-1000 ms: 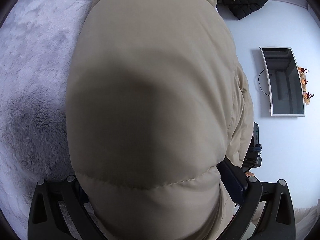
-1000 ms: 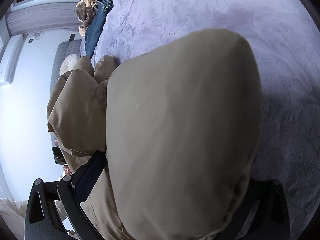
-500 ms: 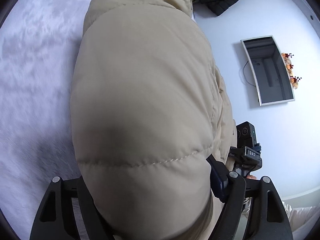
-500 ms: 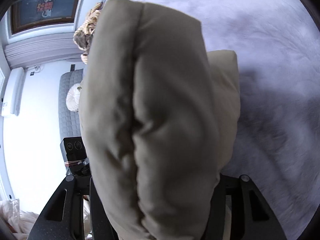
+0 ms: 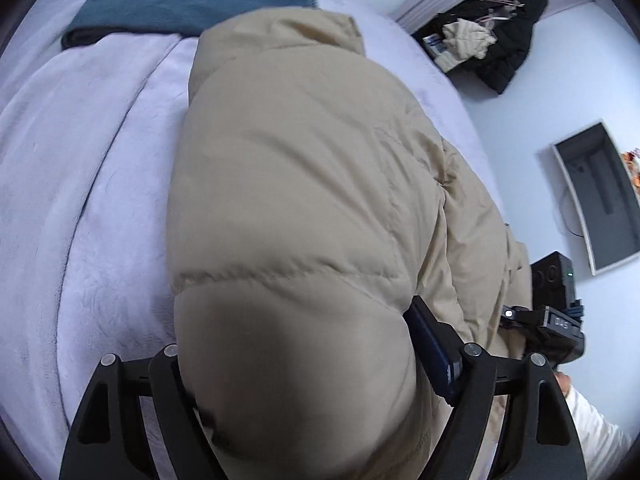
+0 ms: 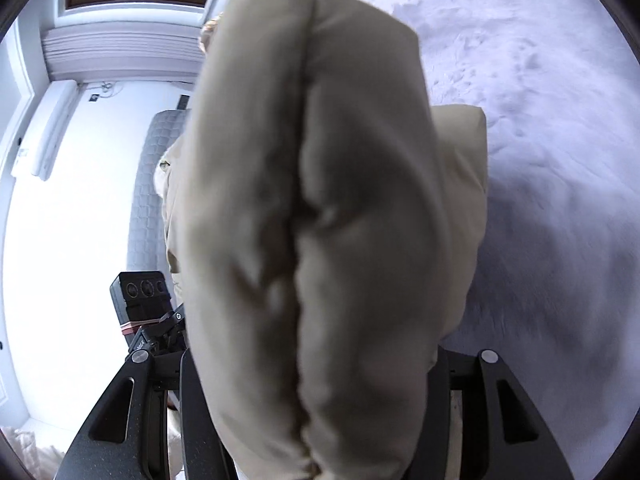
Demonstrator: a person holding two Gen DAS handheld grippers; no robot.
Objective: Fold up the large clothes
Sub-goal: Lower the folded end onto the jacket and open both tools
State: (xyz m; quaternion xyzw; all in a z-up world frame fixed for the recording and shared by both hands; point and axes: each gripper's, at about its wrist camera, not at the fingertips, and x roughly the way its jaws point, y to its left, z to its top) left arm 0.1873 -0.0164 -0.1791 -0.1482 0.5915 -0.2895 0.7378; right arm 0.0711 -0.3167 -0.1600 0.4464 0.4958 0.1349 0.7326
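Both grippers, left (image 5: 312, 364) and right (image 6: 316, 364), clamp the beige puffer jacket (image 5: 304, 184) over a lavender plush blanket (image 5: 80, 200).

Two black plastic fingers on the left gripper (image 5: 316, 384), each a frame with long cut-out holes and round silver screws on top. A dark blue pad on one finger. Same black frames and silver screws on the right gripper (image 6: 316, 408). A bit of bare skin and a white sleeve (image 5: 596, 432) low at the edge.
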